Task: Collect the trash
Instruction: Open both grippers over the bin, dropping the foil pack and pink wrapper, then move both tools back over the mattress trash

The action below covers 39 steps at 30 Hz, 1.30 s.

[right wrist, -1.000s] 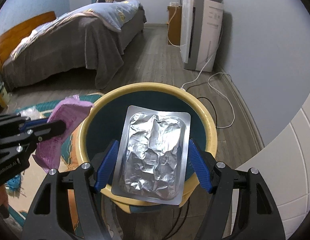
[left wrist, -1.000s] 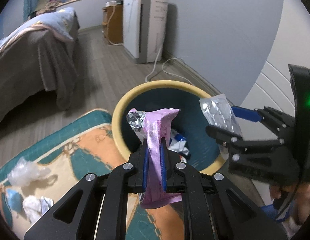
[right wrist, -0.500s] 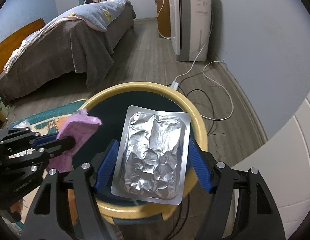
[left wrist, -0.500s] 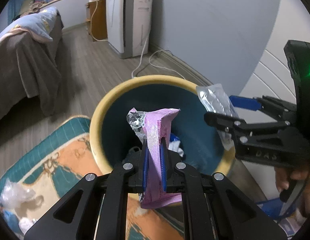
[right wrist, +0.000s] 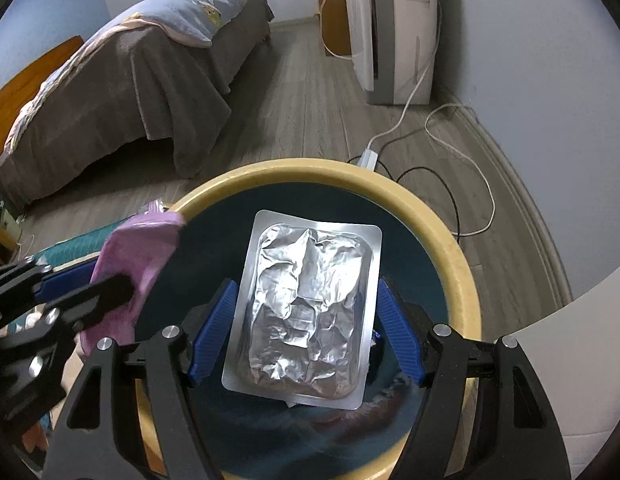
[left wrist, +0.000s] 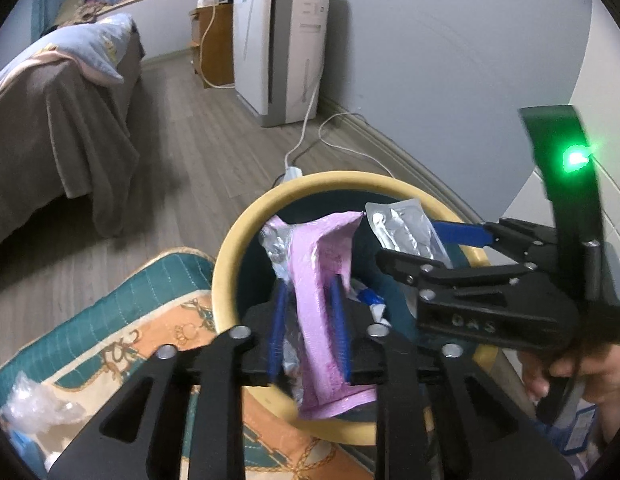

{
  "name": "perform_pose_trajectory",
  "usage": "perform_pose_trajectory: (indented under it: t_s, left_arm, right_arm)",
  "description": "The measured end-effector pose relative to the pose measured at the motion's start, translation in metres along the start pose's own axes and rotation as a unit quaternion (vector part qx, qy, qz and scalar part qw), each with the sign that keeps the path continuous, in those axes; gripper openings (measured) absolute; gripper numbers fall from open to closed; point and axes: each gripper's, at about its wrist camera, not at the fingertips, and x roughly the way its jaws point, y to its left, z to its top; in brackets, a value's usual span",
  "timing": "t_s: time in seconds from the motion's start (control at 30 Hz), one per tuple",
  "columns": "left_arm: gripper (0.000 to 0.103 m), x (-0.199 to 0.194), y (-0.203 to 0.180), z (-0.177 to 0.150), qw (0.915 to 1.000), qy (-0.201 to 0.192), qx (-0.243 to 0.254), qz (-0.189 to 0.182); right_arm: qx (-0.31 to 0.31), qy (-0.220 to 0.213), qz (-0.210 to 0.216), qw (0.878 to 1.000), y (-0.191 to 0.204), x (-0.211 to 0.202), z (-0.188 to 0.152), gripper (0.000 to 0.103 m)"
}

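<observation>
Both grippers hung over the bin (right wrist: 458,248), a round tub with a yellow rim and dark teal inside, filling the lower middle of each view. The left gripper (left wrist: 307,312) had the pink wrapper (left wrist: 322,280) standing upright between its blue pads, and its jaws were opening: a gap showed on either side of the wrapper, so the pads no longer pressed it. The wrapper sat above the bin's mouth, over scraps already lying inside. The right gripper (right wrist: 305,328) came in from the right edge of the left view, a hand (left wrist: 574,368) on its handle at lower right. Its jaws stood wide, clamped on the two long edges of a flat foil pack (right wrist: 305,312), which lay face up over the bin's centre.

Lower left of the left view, a teal and orange rug (left wrist: 149,320) touched the bin, with crumpled clear plastic (left wrist: 33,404) on it. Beyond the bin a white cable (right wrist: 450,120) looped across the wooden floor to a white appliance (right wrist: 394,28) at upper right. A bed (right wrist: 129,88) with grey covers filled the upper left.
</observation>
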Motion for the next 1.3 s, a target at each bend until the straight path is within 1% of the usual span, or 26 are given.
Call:
perform_pose_trajectory:
  t_s: [0.03,0.13,0.3,0.33,0.4,0.43,0.47,0.5,0.53,0.57,0.6,0.63,0.73,0.83,1.0,1.07,1.2,1.3]
  left_arm:
    - [0.031,-0.001,0.000,0.000,1.0000,-0.002,0.001,-0.001]
    - [0.032,-0.001,0.002,0.001,1.0000,-0.003,0.003,0.002]
    - [0.038,-0.003,0.005,-0.002,0.9999,-0.007,-0.007,0.003]
    - [0.041,-0.004,0.006,-0.003,0.9999,-0.007,-0.009,0.003]
    - [0.047,-0.007,0.007,-0.003,0.9999,-0.009,-0.012,0.003]
    - [0.052,-0.010,0.007,-0.003,0.9998,-0.012,-0.013,0.006]
    - [0.059,-0.013,0.008,-0.004,0.9998,-0.014,-0.015,0.007]
    - [0.063,-0.015,0.009,-0.005,0.9997,-0.016,-0.018,0.008]
    - [0.072,-0.019,0.011,-0.006,0.9995,-0.021,-0.023,0.011]
    - [0.078,-0.022,0.013,-0.007,0.9993,-0.022,-0.027,0.013]
    - [0.079,-0.026,0.015,-0.008,0.9990,-0.026,-0.033,0.015]
    - [0.081,-0.031,0.018,-0.010,0.9987,-0.029,-0.040,0.014]
    - [0.093,-0.045,0.021,-0.014,0.9972,-0.037,-0.061,0.022]
    - [0.095,-0.063,0.025,-0.020,0.9955,-0.044,-0.078,0.030]
    - [0.097,-0.094,0.026,-0.034,0.9929,-0.049,-0.090,0.062]
    - [0.097,-0.107,0.028,-0.042,0.9913,-0.051,-0.100,0.067]
    - [0.097,-0.135,0.037,-0.062,0.9880,-0.059,-0.117,0.082]
    - [0.097,-0.154,0.046,-0.079,0.9855,-0.060,-0.119,0.106]
  right_arm:
    - [0.001,0.000,-0.001,1.000,-0.001,0.002,0.001,0.070]
    - [-0.006,-0.001,-0.008,1.000,0.000,0.005,0.004,0.070]
    - [-0.009,0.005,-0.004,1.000,-0.001,0.007,0.004,0.071]
    - [-0.010,0.005,-0.004,1.000,-0.001,0.008,0.004,0.071]
    - [-0.008,0.004,-0.004,1.000,-0.003,0.005,0.003,0.071]
    - [-0.006,0.002,-0.004,1.000,-0.004,0.003,0.002,0.073]
    - [-0.005,0.002,-0.004,1.000,-0.005,0.002,0.002,0.078]
    - [-0.004,0.001,-0.006,1.000,-0.007,-0.001,0.000,0.079]
    - [-0.004,-0.003,-0.009,1.000,-0.009,-0.005,-0.001,0.079]
    - [-0.004,-0.004,-0.012,1.000,-0.010,-0.007,-0.002,0.080]
    - [-0.005,-0.006,-0.016,1.000,-0.012,-0.011,-0.004,0.081]
    - [-0.006,-0.009,-0.019,1.000,-0.014,-0.016,-0.006,0.084]
    - [0.004,-0.019,-0.017,1.000,-0.020,-0.033,-0.015,0.091]
    - [0.017,-0.020,-0.013,1.000,-0.023,-0.048,-0.025,0.097]
    - [0.023,-0.020,-0.017,0.999,-0.016,-0.067,-0.037,0.097]
    - [0.023,-0.021,-0.014,0.999,-0.009,-0.075,-0.040,0.097]
    - [0.012,-0.026,-0.007,1.000,0.017,-0.088,-0.047,0.097]
    - [-0.006,-0.029,-0.001,1.000,0.043,-0.094,-0.050,0.097]
